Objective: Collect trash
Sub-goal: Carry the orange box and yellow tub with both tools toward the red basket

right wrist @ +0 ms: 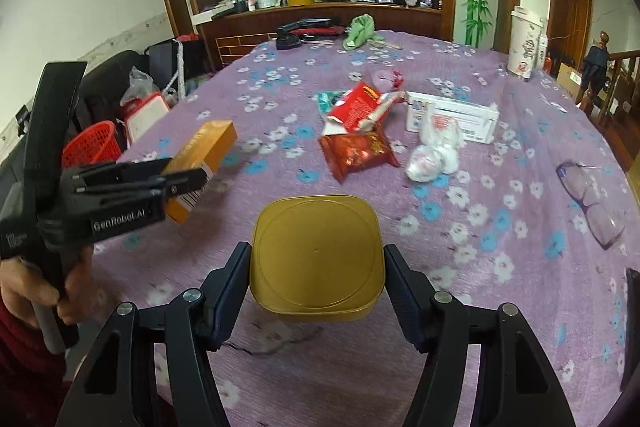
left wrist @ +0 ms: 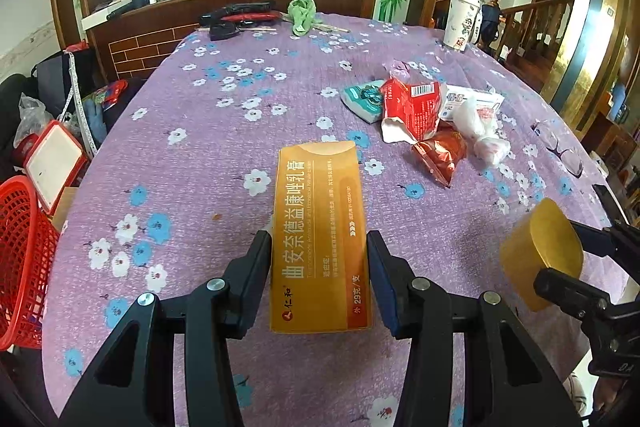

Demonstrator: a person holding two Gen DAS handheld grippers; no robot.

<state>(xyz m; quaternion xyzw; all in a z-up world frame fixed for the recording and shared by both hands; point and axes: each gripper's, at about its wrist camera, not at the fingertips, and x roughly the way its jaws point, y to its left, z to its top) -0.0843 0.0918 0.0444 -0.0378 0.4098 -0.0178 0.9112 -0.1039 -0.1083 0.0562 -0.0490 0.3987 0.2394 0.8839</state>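
Note:
My left gripper [left wrist: 319, 247] is shut on an orange medicine box [left wrist: 320, 227] and holds it above the purple flowered tablecloth [left wrist: 200, 131]; the box also shows in the right wrist view [right wrist: 208, 155]. My right gripper [right wrist: 318, 267] is shut on a gold rounded-square tin [right wrist: 316, 251], also seen at the right of the left wrist view [left wrist: 540, 251]. More trash lies mid-table: red snack wrappers [right wrist: 360, 131], a white box [right wrist: 456, 119], crumpled white plastic [right wrist: 432, 155] and a teal packet [left wrist: 362, 99].
A red mesh basket [left wrist: 20, 259] stands off the table's left edge, also in the right wrist view [right wrist: 92, 147]. Glasses [right wrist: 592, 199] lie at the right. A tall paper cup [right wrist: 526, 43], a green cloth [right wrist: 360, 31] and black tools [right wrist: 304, 31] sit at the far end.

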